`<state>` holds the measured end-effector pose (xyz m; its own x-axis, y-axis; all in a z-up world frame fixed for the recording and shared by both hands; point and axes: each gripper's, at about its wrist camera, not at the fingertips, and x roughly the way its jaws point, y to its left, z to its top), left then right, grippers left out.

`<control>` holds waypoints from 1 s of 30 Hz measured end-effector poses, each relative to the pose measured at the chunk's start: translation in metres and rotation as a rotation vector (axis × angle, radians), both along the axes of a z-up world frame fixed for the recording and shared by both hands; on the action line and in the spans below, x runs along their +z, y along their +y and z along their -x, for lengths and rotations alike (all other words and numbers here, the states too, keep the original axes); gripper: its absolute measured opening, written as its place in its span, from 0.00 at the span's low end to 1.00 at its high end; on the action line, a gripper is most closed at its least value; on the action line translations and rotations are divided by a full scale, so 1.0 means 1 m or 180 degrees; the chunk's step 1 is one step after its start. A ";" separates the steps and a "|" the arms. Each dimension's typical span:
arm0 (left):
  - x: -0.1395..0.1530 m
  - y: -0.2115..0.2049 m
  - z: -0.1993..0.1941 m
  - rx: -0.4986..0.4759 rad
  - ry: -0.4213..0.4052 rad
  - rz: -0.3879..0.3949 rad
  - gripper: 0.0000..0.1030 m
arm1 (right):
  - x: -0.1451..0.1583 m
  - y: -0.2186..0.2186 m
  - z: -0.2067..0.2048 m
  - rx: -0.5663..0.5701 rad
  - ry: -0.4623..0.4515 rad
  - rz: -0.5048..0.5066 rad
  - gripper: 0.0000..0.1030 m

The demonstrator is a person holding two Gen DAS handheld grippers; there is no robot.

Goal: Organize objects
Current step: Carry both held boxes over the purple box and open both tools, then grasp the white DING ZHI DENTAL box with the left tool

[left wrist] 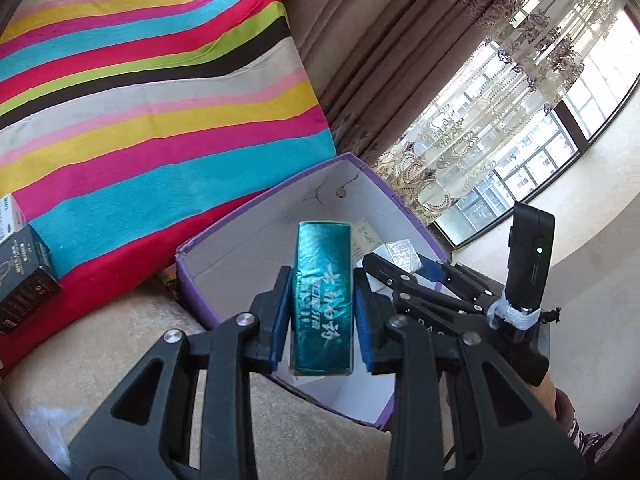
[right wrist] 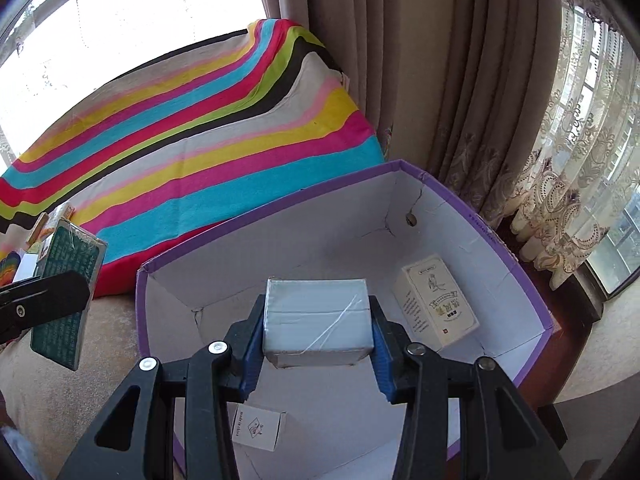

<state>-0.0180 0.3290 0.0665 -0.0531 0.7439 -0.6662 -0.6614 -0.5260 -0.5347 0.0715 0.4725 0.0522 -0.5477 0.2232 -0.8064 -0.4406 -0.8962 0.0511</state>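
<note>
A purple-rimmed cardboard box [left wrist: 188, 276] with a white inside stands on a beige surface; it also shows in the right wrist view [right wrist: 532, 280]. My left gripper [left wrist: 322, 312] is shut on a teal foil packet [left wrist: 323, 296] held over the box's near edge. That packet [right wrist: 66, 292] shows at the left in the right wrist view. My right gripper [right wrist: 318, 332] is shut on a white plastic-wrapped box [right wrist: 318, 320] held above the box's inside. My right gripper [left wrist: 404, 268] also shows in the left wrist view. A cream carton [right wrist: 434, 300] and a small white box [right wrist: 256, 426] lie inside.
A striped, many-coloured cloth [left wrist: 160, 100] covers the raised surface behind the box. Dark and white small boxes [left wrist: 24, 276] sit at its left edge. Brown curtains [right wrist: 420, 60] and lace curtains [left wrist: 500, 100] hang by the windows to the right.
</note>
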 end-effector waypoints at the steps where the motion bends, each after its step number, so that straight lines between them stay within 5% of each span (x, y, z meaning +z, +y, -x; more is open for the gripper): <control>1: -0.004 0.007 -0.001 -0.0069 -0.0095 0.0065 0.54 | -0.001 0.004 -0.001 -0.0038 -0.0017 0.0010 0.46; 2: -0.007 0.010 -0.003 -0.0068 -0.0147 0.0095 0.66 | -0.002 0.007 -0.003 -0.0087 -0.0035 0.0019 0.50; 5: -0.008 0.007 -0.005 -0.0127 -0.0170 0.0095 0.68 | -0.004 0.014 -0.008 -0.0200 -0.0026 0.0047 0.72; 13: 0.015 -0.087 0.025 0.0436 0.0213 0.0186 0.68 | -0.003 -0.002 0.003 -0.0065 0.0042 0.0160 0.75; 18: 0.032 -0.203 0.052 0.1185 0.0618 0.0401 0.68 | 0.002 -0.020 0.015 0.0080 0.0074 0.0146 0.75; 23: 0.038 -0.374 0.094 0.2479 0.0865 0.0828 0.68 | 0.010 -0.031 0.020 0.0135 0.0099 0.0088 0.76; 26: 0.022 -0.463 0.133 0.3043 0.0752 0.1201 0.66 | 0.011 -0.036 0.026 0.0149 0.0093 0.0096 0.76; 30: -0.027 -0.528 0.168 0.3154 0.0315 0.1382 0.64 | 0.015 -0.053 0.033 0.0277 0.0094 0.0052 0.76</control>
<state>-0.1856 -0.1991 0.0391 -0.5681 0.0429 -0.8218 0.1314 -0.9811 -0.1420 0.0383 0.4195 0.0674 -0.5879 0.1607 -0.7928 -0.3591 -0.9301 0.0778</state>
